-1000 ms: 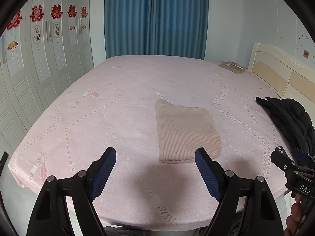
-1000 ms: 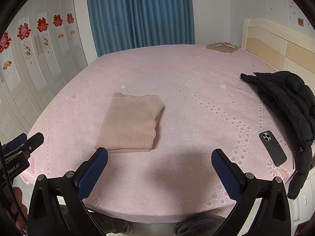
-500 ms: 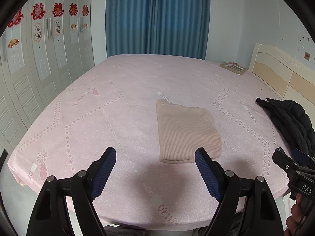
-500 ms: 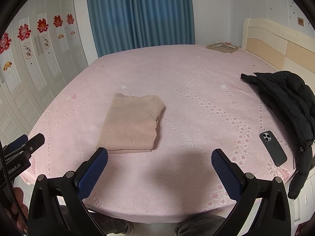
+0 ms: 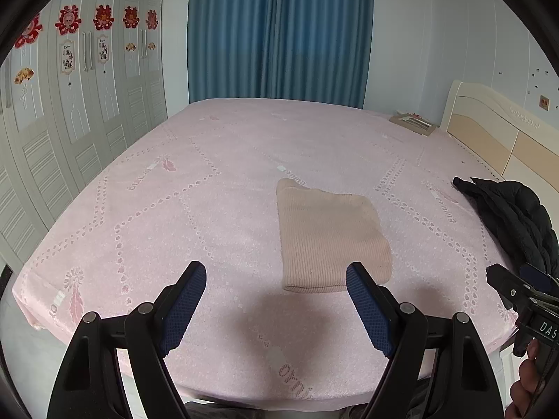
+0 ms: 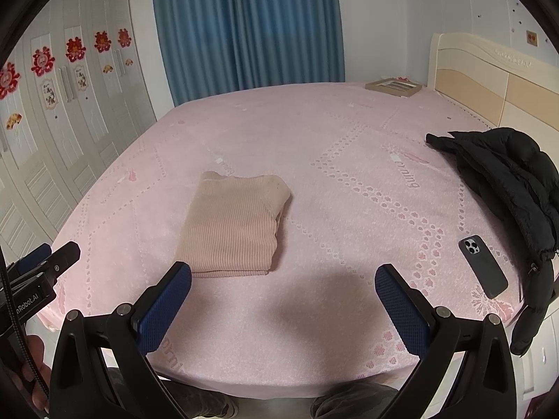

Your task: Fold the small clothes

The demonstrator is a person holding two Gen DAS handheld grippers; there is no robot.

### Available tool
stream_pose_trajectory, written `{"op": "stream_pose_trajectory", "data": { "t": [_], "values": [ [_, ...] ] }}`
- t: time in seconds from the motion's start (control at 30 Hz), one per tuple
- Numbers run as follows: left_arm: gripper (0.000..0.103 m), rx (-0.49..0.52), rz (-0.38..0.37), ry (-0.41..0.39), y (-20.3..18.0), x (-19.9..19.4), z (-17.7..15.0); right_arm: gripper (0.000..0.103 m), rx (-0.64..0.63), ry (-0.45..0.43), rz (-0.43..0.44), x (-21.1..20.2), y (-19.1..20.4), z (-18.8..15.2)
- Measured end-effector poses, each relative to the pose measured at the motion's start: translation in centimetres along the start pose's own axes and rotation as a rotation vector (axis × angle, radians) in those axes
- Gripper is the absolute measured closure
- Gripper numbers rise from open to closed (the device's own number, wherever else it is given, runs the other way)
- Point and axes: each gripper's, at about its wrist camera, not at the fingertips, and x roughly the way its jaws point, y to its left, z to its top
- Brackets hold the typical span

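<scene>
Beige ribbed knit garment [image 5: 328,234] lies folded into a neat rectangle on the pink bed [image 5: 174,209], near its front edge, long axis running front-to-back. It sits ahead-right of the left gripper [image 5: 276,272], ahead-left of the right gripper [image 6: 283,272]; left looks nearer. Both have jaws wide, empty, hovering apart from the cloth. Soft, thick knit; quilted sheet.
</scene>
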Motion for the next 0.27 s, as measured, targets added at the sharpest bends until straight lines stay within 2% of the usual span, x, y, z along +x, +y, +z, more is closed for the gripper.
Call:
{"op": "stream_pose_trajectory", "data": {
  "t": [0.27],
  "values": [
    [0.022,0.004,-0.015,-0.013,-0.05,0.35,0.56,0.000,0.001,-0.001,0.021,-0.03,0.17,0.61]
  ]
}}
